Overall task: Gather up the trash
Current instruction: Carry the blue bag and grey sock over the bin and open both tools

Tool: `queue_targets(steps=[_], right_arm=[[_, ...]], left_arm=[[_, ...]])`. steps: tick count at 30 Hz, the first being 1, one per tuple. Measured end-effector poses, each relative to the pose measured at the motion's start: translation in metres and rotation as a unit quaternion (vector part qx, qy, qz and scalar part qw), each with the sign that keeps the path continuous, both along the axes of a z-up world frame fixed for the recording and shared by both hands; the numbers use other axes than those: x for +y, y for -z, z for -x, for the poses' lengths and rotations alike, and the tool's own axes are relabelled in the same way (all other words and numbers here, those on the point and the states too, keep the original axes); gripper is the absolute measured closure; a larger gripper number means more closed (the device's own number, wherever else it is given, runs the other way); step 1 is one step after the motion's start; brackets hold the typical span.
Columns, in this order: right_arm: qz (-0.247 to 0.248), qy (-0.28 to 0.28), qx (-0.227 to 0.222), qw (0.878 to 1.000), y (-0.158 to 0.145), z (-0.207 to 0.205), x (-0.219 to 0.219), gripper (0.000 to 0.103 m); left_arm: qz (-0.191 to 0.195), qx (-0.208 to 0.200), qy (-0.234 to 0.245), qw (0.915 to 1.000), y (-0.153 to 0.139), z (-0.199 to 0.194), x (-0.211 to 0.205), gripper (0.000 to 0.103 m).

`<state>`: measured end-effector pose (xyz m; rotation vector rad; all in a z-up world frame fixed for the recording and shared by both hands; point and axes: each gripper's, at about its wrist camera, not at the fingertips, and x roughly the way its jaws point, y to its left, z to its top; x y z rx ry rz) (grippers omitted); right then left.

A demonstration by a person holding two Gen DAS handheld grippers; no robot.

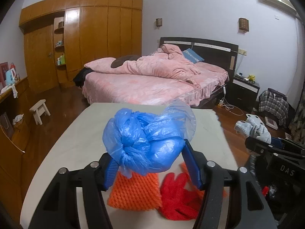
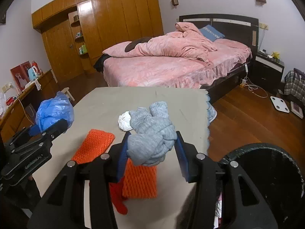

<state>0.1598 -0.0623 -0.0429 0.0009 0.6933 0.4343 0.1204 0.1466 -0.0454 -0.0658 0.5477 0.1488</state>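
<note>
My left gripper (image 1: 150,152) is shut on a crumpled blue plastic bag (image 1: 144,141) and holds it above the grey table (image 1: 76,143). The bag also shows in the right wrist view (image 2: 54,112). My right gripper (image 2: 152,143) is shut on a bunched grey cloth (image 2: 152,133), held above the table near its right edge; the cloth also shows in the left wrist view (image 1: 253,129). A white crumpled wad (image 2: 124,121) lies on the table beyond it. Two orange foam nets (image 2: 93,145) (image 2: 140,181) and a red net piece (image 1: 179,196) lie on the table.
A black trash bin (image 2: 266,181) stands at the table's right, below my right gripper. A pink bed (image 2: 171,64) is beyond the table. A wooden wardrobe, a small stool (image 1: 39,110) and a side counter are at the left.
</note>
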Motion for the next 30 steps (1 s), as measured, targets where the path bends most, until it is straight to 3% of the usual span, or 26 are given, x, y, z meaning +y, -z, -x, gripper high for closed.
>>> queue_targets(steps=[12, 30], right_arm=[[0.003, 0.023, -0.03, 0.999, -0.025, 0.046, -0.045, 0.059], [0.008, 0.076, -0.053, 0.996, -0.036, 0.097, -0.117, 0.059]], left_arm=[[-0.001, -0.025, 0.037, 0.999, -0.02, 0.034, -0.049, 0.042], [0.004, -0.042, 0.088, 0.9952, -0.03, 0.063, -0.11, 0.042]])
